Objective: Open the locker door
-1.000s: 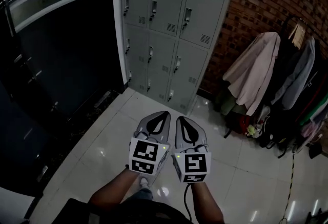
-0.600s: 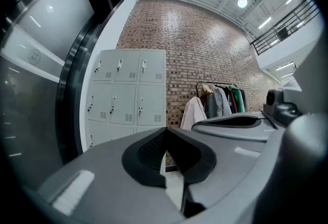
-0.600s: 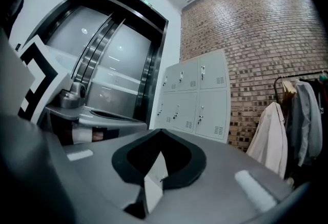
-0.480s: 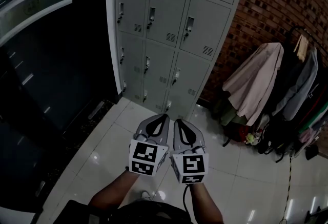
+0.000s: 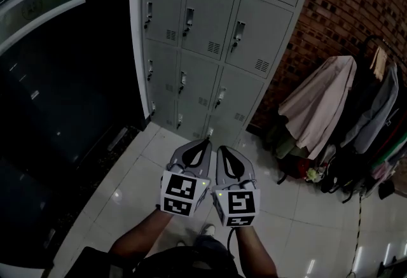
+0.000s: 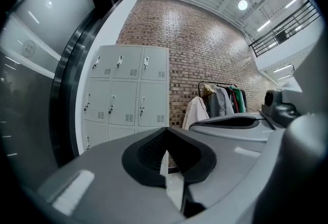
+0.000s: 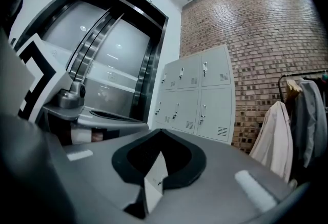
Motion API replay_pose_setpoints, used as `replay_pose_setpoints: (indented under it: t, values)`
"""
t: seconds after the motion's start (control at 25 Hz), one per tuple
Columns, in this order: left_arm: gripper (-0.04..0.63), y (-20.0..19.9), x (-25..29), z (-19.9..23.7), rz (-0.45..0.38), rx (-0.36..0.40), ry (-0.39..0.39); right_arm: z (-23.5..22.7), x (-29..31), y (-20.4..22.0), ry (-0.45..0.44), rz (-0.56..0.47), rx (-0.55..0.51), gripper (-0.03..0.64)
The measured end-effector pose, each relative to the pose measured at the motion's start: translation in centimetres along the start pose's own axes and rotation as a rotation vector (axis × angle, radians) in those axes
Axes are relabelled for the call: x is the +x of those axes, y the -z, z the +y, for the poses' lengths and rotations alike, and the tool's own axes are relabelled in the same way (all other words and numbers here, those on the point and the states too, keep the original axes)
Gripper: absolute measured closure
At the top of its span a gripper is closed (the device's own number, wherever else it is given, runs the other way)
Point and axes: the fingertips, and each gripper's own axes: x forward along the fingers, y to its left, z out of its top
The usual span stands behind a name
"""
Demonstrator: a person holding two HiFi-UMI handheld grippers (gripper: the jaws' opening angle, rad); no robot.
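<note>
Task not begun: left gripper & right gripper, both clenched on nothing, held side by side over the floor, well short of the grey lockers ahead. All visible doors closed, opening still to do.

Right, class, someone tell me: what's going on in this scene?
A person stands on a tiled floor holding the left gripper and right gripper side by side, both shut and empty. They point toward grey lockers beside a brick wall. Every locker door in view looks closed, and neither gripper touches one. Coats hang to the right.
</note>
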Motion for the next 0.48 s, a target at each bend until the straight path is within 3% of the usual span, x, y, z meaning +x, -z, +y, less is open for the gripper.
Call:
replay_pose_setpoints:
  t: [0.48]
  values:
    - [0.591,0.1,7.7,3.2,0.000,0.026,-0.012,-4.5,7.6,0.4,-0.013,-0.039,0.003,0.617]
